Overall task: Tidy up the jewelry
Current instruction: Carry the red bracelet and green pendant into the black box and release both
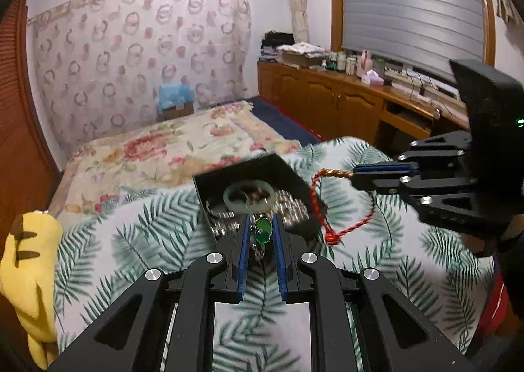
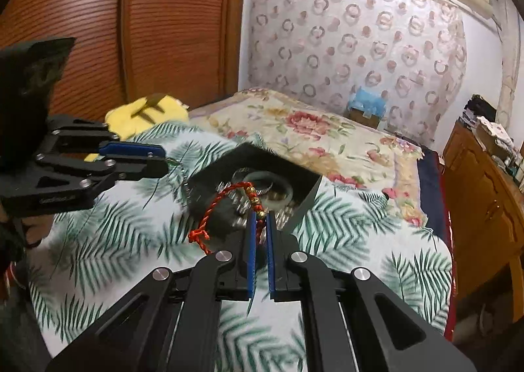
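A black jewelry box (image 1: 281,165) sits on the leaf-print cover (image 1: 131,241) and holds a pale jade bangle (image 1: 249,196) and silver pieces. My left gripper (image 1: 260,224) is shut on a green pendant necklace (image 1: 263,230), held just before the box. My right gripper (image 2: 260,219) is shut on a red braided cord bracelet (image 2: 226,198) with gold beads, held over the box's (image 2: 262,159) near edge. In the left wrist view the right gripper (image 1: 355,177) holds the bracelet (image 1: 319,208) at the box's right. The left gripper (image 2: 163,160) shows at left in the right wrist view.
A yellow plush toy (image 1: 29,273) lies at the left edge of the bed. A floral quilt (image 1: 183,142) lies beyond the box. A wooden cabinet (image 1: 327,100) with clutter runs along the right side. A wooden wardrobe (image 2: 147,28) stands at the left.
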`<state>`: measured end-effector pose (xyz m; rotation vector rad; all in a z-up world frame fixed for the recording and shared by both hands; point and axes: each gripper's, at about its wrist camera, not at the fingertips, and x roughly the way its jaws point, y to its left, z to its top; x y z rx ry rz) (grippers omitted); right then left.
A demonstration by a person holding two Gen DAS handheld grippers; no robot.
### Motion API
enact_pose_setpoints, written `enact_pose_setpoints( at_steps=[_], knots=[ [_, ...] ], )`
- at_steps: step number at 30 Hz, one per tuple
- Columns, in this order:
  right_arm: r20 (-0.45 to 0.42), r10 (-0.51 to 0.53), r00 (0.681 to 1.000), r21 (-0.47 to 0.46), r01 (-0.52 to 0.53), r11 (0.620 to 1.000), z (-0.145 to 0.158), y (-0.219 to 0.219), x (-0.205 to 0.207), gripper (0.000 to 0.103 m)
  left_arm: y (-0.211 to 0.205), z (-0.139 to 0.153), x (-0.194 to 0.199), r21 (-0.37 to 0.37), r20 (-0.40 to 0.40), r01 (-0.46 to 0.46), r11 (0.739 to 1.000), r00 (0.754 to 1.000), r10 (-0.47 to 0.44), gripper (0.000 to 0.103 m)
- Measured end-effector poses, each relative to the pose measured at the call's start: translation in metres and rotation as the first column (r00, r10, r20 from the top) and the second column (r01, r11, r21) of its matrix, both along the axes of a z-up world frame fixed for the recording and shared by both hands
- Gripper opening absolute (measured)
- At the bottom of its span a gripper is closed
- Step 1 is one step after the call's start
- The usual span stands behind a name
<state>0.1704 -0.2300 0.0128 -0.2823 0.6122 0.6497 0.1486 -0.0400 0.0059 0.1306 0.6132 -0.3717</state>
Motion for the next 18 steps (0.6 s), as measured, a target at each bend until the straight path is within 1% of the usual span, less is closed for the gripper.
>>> enact_pose_setpoints(
  at_steps=[7,14,15,16,18],
  knots=[
    [-0.029,-0.021,0.999,0.044,0.023,0.999,-0.005,0.012,0.043,0.007,-0.001,0.013,0.031,0.007,0.019,-0.011,1.0,1.0,0.01,0.013],
    [-0.08,0.016,0.997,0.036,-0.013,0.999,-0.026,0.03,0.062,0.009,-0.003,0.005,0.064,0.0,-0.009,-0.02,1.0,1.0,0.02,0.013],
    [-0.086,0.019,0.996,0.025,-0.017,1.0,-0.029,0.032,0.063,0.013,-0.003,0.004,0.067,-0.002,-0.015,-0.021,1.0,1.0,0.021,0.013],
    [-0.085,0.014,0.996,0.013,-0.013,1.0,-0.031,0.032,0.064,0.02,-0.003,0.002,0.071,-0.003,-0.02,-0.023,1.0,1.0,0.023,0.013],
    [-0.08,0.004,0.997,0.015,-0.003,1.0,-0.031,0.029,0.066,0.026,-0.002,-0.002,0.076,-0.003,-0.029,-0.027,1.0,0.999,0.027,0.013]
  ],
)
